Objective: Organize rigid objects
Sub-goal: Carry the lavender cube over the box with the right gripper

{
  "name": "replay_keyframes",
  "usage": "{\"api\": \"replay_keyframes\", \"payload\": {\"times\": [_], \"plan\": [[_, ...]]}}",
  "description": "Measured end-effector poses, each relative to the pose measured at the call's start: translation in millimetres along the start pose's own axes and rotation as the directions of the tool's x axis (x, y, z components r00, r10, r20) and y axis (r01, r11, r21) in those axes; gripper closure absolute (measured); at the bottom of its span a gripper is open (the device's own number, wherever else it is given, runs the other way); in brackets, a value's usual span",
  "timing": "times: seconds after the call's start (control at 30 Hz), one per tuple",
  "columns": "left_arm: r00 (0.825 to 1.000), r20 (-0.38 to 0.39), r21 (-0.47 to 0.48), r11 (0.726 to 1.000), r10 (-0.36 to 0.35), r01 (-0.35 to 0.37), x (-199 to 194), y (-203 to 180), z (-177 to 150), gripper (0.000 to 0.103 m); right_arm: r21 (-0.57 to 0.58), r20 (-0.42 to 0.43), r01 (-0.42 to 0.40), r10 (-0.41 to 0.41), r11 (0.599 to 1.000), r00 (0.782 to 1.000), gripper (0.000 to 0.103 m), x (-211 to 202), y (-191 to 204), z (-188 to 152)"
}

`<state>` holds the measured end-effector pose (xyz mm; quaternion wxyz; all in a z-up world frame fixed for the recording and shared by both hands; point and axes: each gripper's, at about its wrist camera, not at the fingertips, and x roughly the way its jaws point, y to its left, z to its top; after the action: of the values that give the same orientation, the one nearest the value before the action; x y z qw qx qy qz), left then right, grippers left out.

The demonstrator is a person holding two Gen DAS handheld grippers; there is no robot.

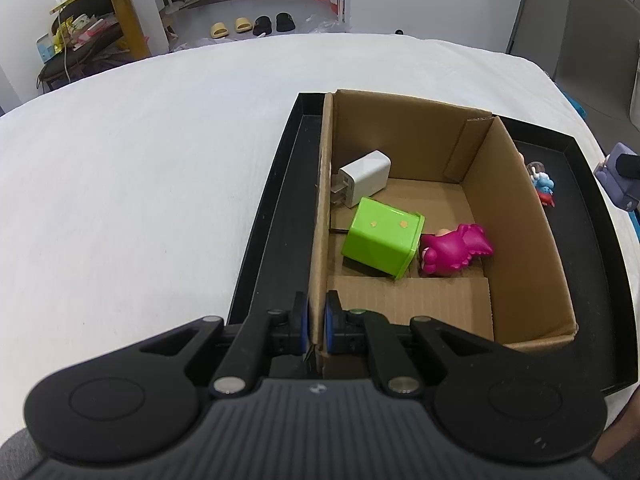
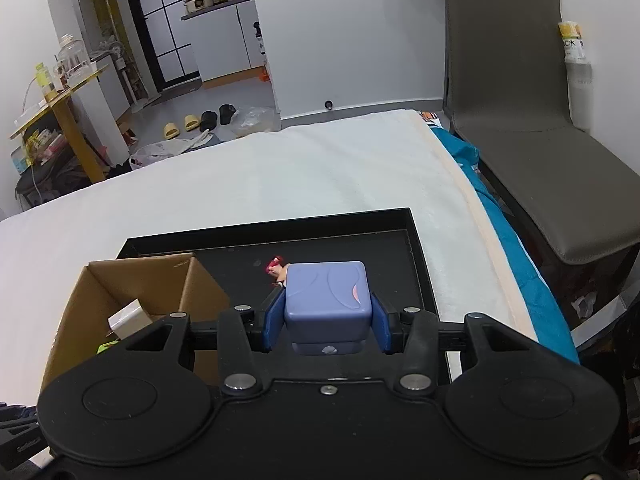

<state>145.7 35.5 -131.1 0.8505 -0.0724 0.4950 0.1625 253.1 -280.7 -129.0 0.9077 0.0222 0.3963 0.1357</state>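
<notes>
An open cardboard box stands in a black tray on the white-covered table. Inside lie a white charger, a green cube box on its side and a magenta toy figure. My left gripper is shut on the box's left wall near its front corner. My right gripper is shut on a lavender cube box, held above the tray to the right of the cardboard box. The cube also shows in the left wrist view.
Small colourful figures lie on the tray right of the box; a red one shows beyond the cube. A grey chair stands right of the table, with blue cloth along the table edge.
</notes>
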Motion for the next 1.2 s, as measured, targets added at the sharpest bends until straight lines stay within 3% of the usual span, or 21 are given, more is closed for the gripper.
{"api": "replay_keyframes", "payload": {"times": [0.53, 1.2], "plan": [[1.0, 0.003, -0.002, 1.0, -0.008, 0.008, 0, 3, 0, 0.095, -0.068, 0.03, -0.019, 0.022, 0.997, 0.999, 0.059, -15, 37, 12], [1.0, 0.009, -0.008, 1.0, -0.021, 0.021, 0, 6, -1, 0.095, -0.217, 0.028, -0.104, 0.112, 0.971, 0.993, 0.059, -17, 103, 17]]}}
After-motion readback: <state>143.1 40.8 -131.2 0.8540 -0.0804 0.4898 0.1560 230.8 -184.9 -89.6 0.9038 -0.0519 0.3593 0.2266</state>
